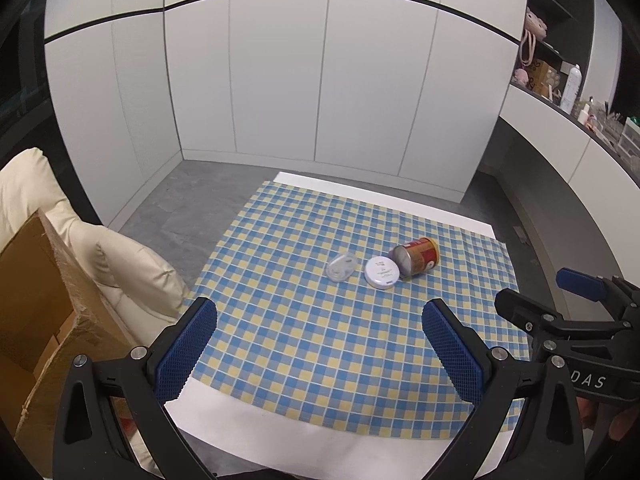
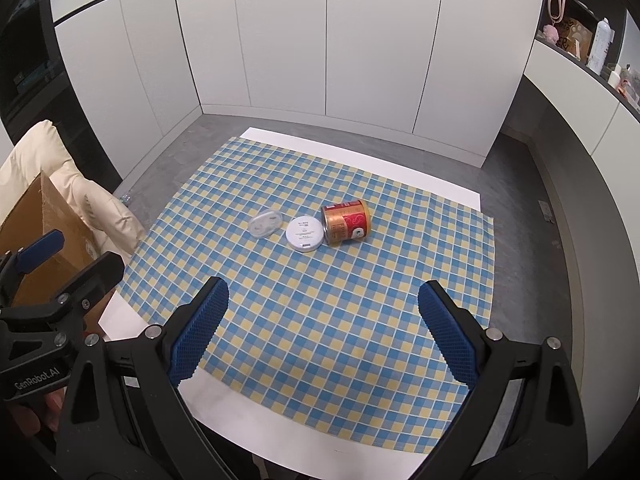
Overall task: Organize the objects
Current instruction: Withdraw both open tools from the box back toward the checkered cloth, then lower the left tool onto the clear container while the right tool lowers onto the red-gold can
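Three objects lie close together on a blue-and-yellow checked cloth (image 1: 320, 340) (image 2: 340, 312). A red-and-gold can (image 1: 417, 257) (image 2: 346, 221) lies on its side. Touching its left is a flat round white container (image 1: 382, 272) (image 2: 303, 233). Left of that, a little apart, rests a small clear plastic case (image 1: 341, 266) (image 2: 265, 223). My left gripper (image 1: 320, 316) is open over the cloth's near part, well short of the objects. My right gripper (image 2: 323, 300) is open too, nothing between its blue pads. Each gripper shows at the edge of the other's view.
The cloth covers a white table (image 1: 280, 432) (image 2: 248, 420) on a grey floor. A cardboard box (image 1: 36, 300) (image 2: 44, 216) and a cream cushion (image 1: 132, 276) (image 2: 60, 168) stand at the left. White cabinets stand behind; cluttered shelves (image 1: 576, 88) at the right.
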The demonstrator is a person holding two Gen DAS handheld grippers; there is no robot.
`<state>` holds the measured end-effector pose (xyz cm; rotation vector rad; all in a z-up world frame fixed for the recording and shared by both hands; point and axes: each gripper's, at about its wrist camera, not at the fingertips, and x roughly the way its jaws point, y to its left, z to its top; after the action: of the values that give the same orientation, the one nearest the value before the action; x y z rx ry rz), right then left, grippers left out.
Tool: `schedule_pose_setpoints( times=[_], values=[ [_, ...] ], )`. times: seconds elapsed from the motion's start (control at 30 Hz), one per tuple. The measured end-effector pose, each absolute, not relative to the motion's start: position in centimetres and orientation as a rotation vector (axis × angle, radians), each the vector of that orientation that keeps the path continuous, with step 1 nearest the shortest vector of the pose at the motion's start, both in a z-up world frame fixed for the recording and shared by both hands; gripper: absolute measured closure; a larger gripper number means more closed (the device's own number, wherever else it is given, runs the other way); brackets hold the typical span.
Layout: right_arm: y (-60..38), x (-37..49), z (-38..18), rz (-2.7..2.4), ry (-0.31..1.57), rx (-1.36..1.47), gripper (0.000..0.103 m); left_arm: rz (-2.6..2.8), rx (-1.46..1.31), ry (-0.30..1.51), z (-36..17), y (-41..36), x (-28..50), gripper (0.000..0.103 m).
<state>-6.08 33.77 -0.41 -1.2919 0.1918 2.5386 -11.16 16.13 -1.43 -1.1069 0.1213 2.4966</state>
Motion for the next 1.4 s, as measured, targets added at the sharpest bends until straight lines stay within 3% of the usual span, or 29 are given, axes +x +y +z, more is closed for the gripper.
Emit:
schedule_pose_setpoints(
  times=[0.37, 0.57, 1.2, 1.4],
  values=[
    [35.8, -6.9, -1.6, 2.496, 0.196, -1.3, 0.006, 2.448, -1.147, 0.145, -3.5, 18.1, -12.4, 0.001],
    [37.0, -8.0, -4.4, 2.493, 0.074, -1.361, 0.006, 2.425, -1.178, 0.199, -5.6, 18.7, -14.2, 0.001],
    [42.1, -14.5, -13.7, 2.449, 0.168, -1.519, 0.006, 2.313, -1.326, 0.298, -13.8, 21.7, -20.6, 0.003],
    [42.4, -17.2, -15.9, 2.455, 0.162, -1.55, 0.006, 2.28, -1.396, 0.254, -16.8, 22.2, -22.8, 0.007]
  ],
)
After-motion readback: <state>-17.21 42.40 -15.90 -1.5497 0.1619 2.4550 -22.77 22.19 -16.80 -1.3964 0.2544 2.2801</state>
